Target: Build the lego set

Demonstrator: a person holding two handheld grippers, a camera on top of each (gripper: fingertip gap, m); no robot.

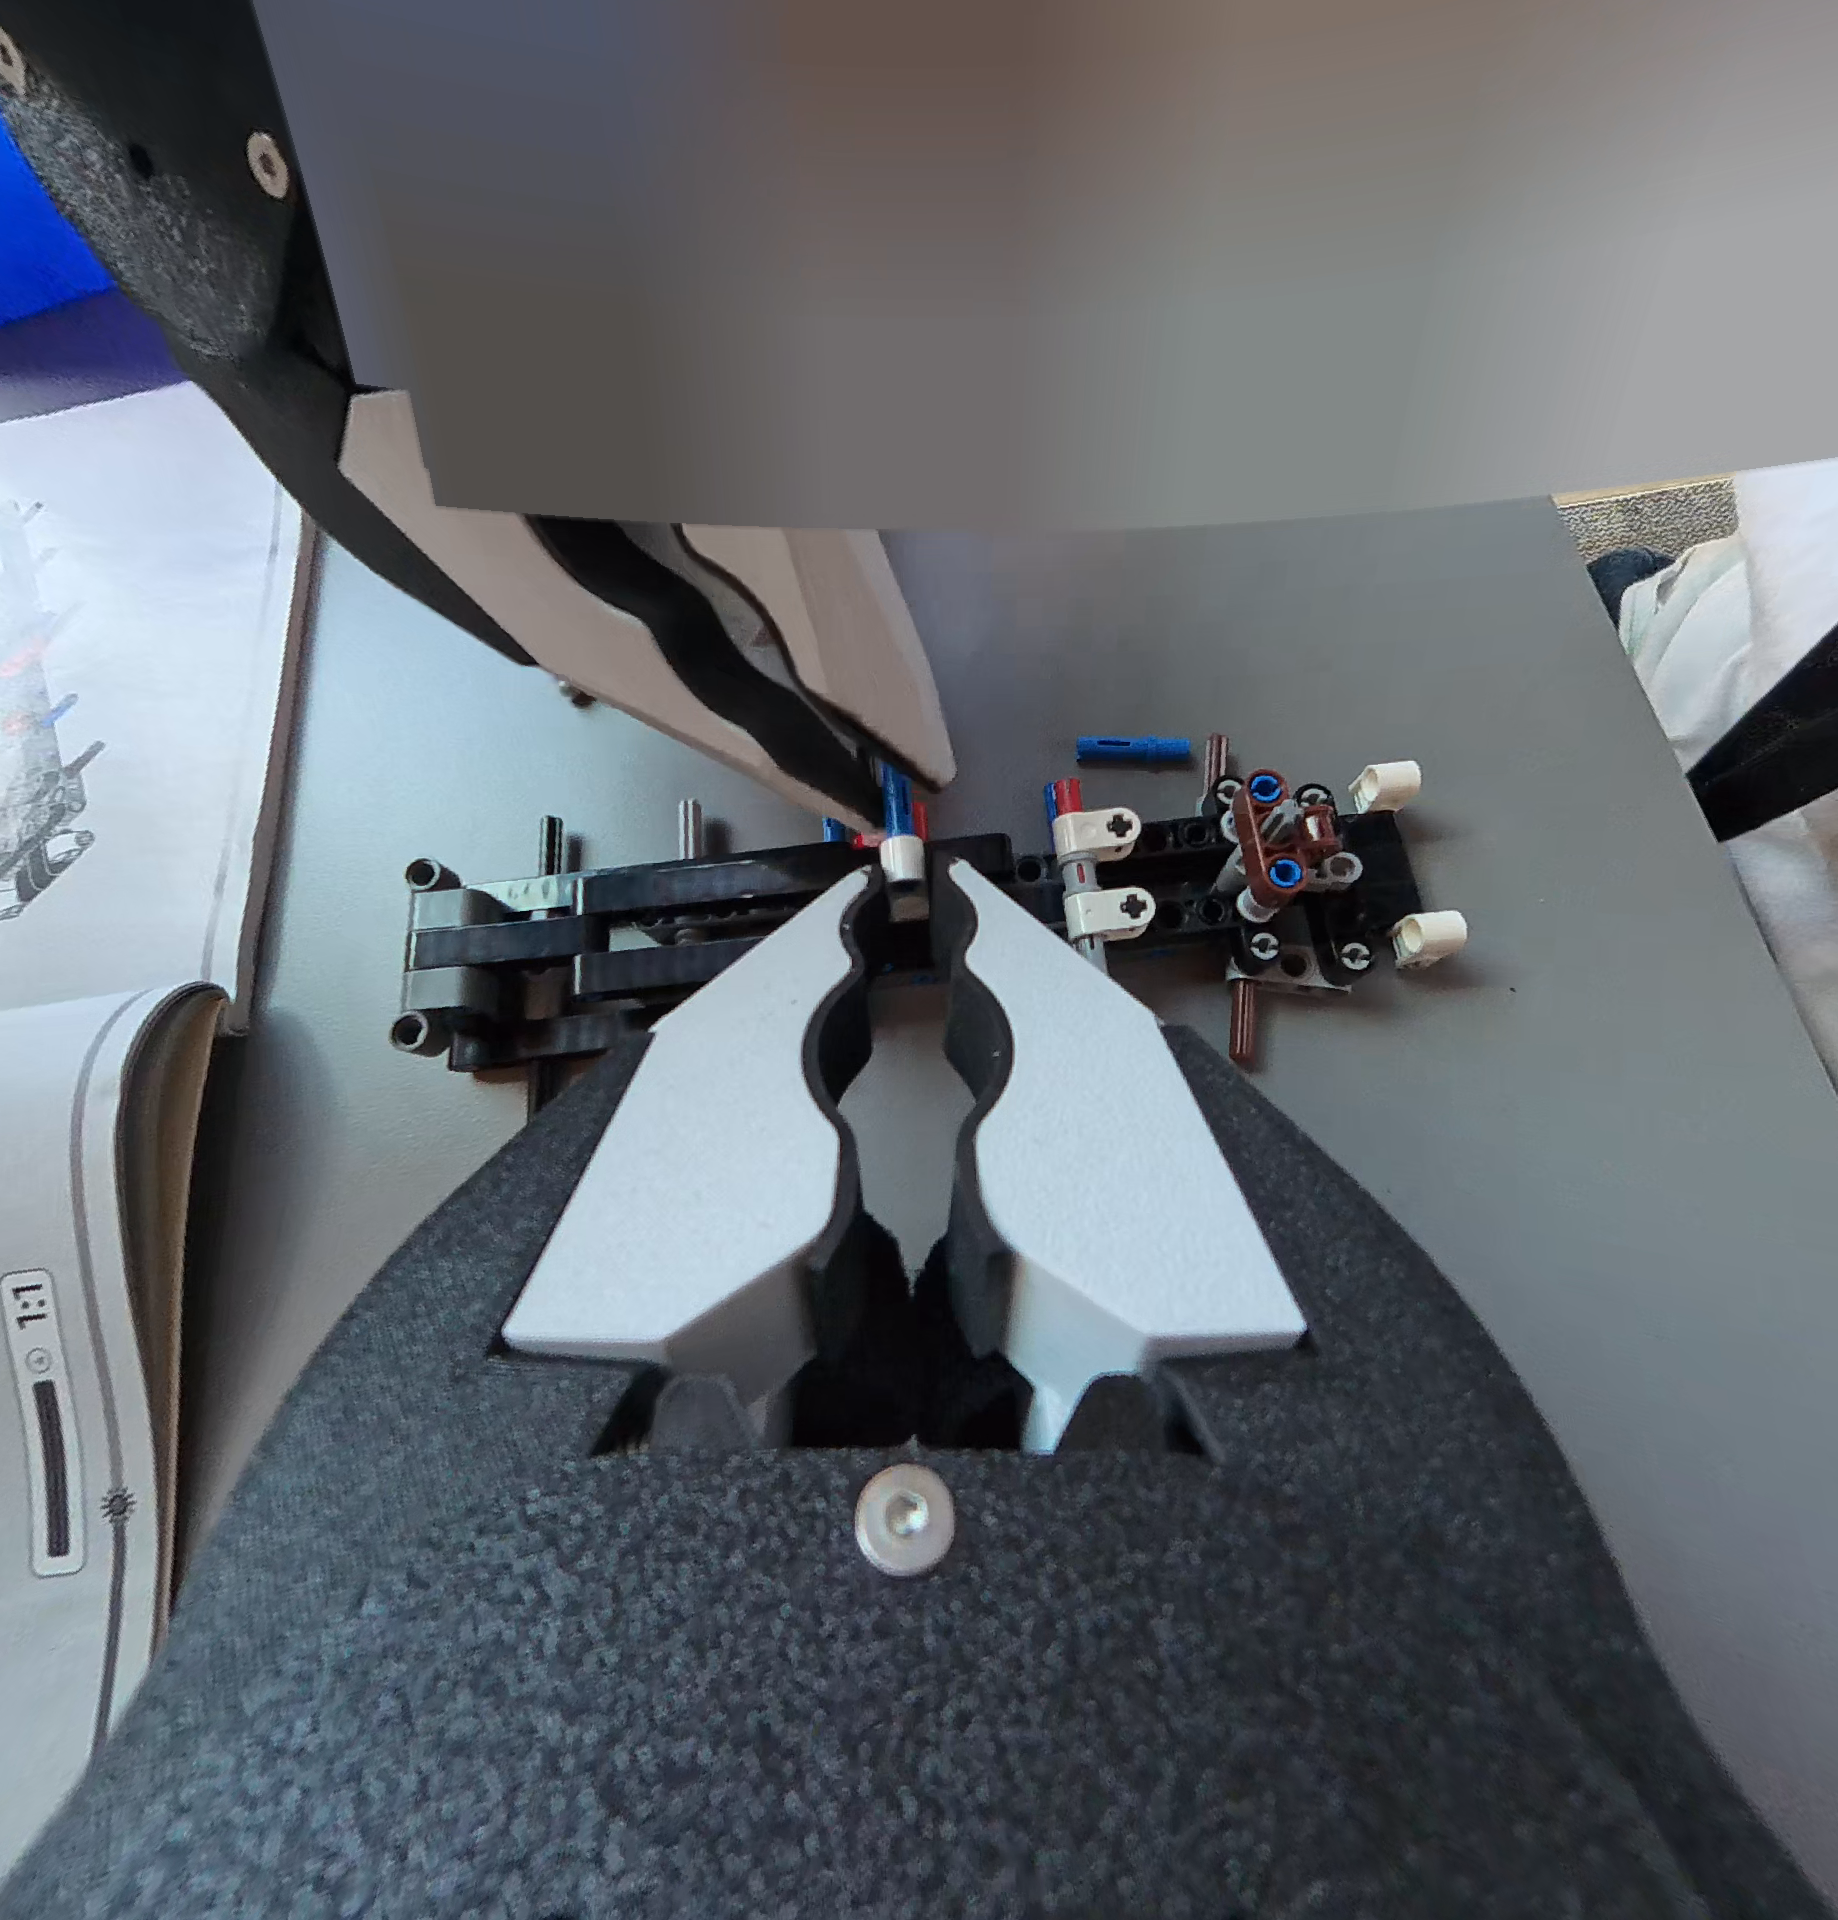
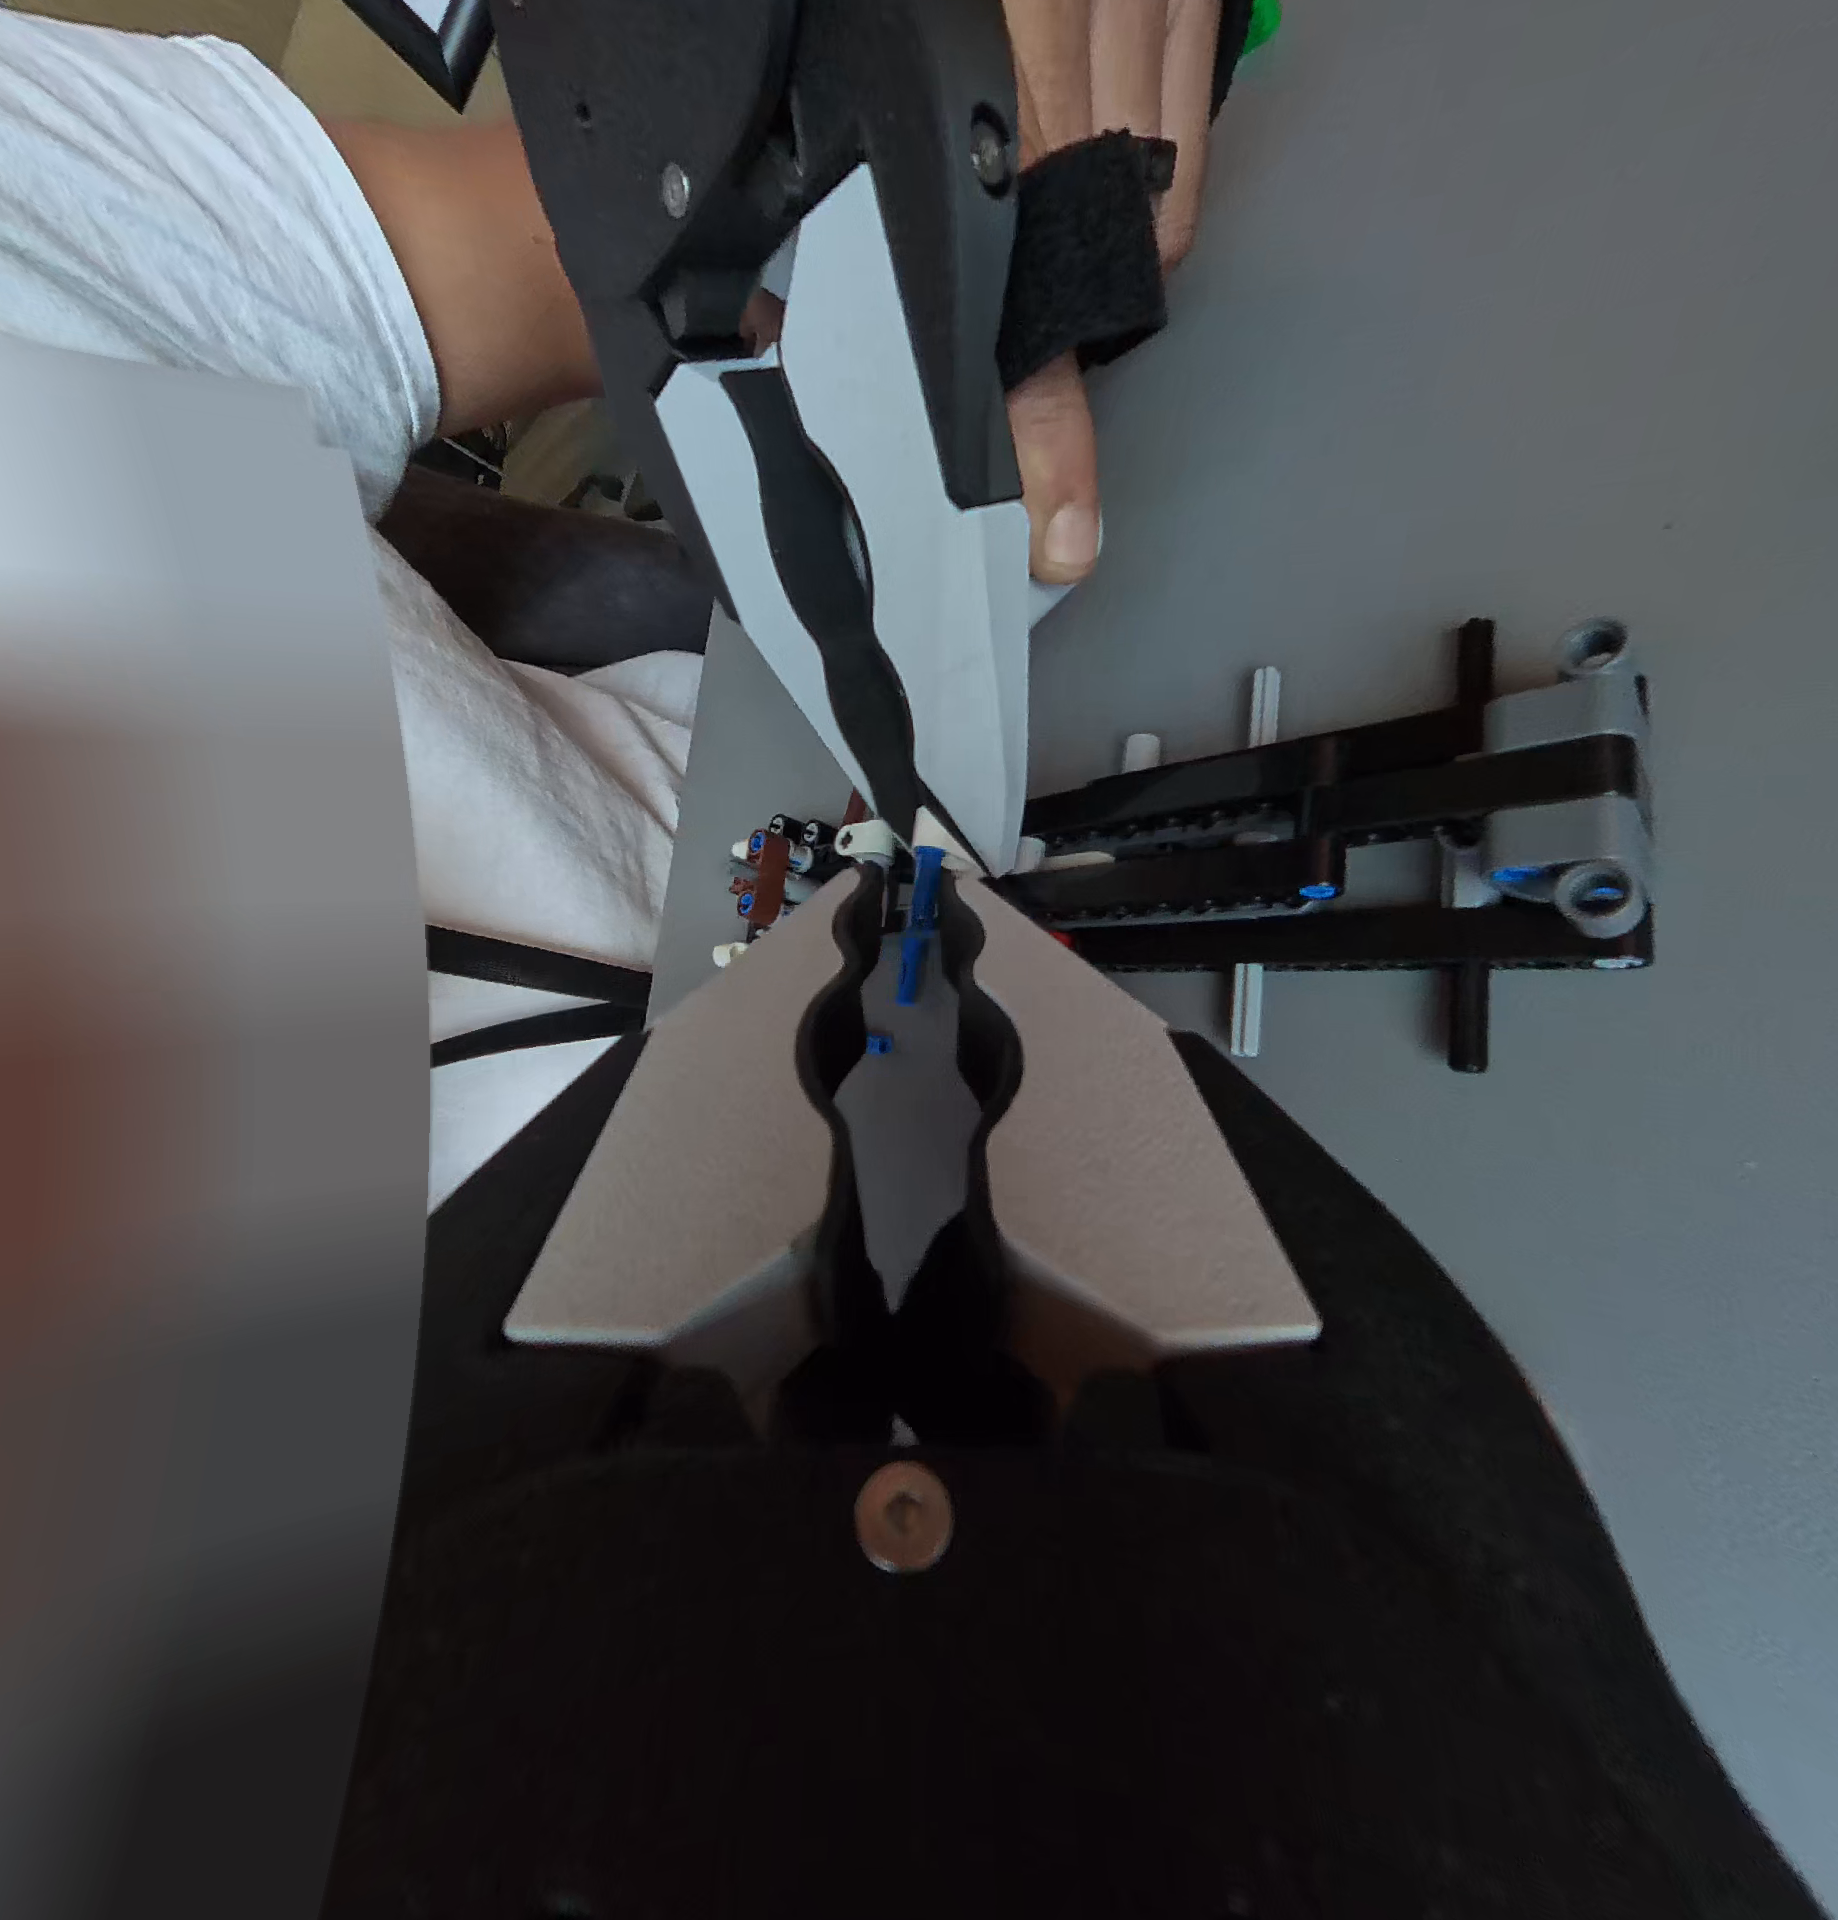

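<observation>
A long black beam assembly (image 1: pixel 686 894) lies on the grey table (image 1: pixel 1310 1195). My left gripper (image 1: pixel 917 878) is shut on a small white connector (image 1: pixel 902 860) at the assembly's middle. The right wrist view shows its tips (image 2: pixel 941 831) closed there. My right gripper (image 2: pixel 913 883) reaches in from the opposite side and shows in the left wrist view (image 1: pixel 899 784). A blue pin (image 2: pixel 927 883) stands between its fingers, its end at the white connector. A gap shows beside the pin, so the pads are not pressing on it. The pin also shows in the left wrist view (image 1: pixel 894 800).
The assembly's end carries brown, white and blue parts (image 1: pixel 1289 862). A loose blue pin (image 1: pixel 1133 748) lies behind it. An open instruction booklet (image 1: pixel 63 727) lies at the left. The table edge and a person's lap (image 2: pixel 541 810) are close by. My two grippers' fingertips are within a few centimetres of each other.
</observation>
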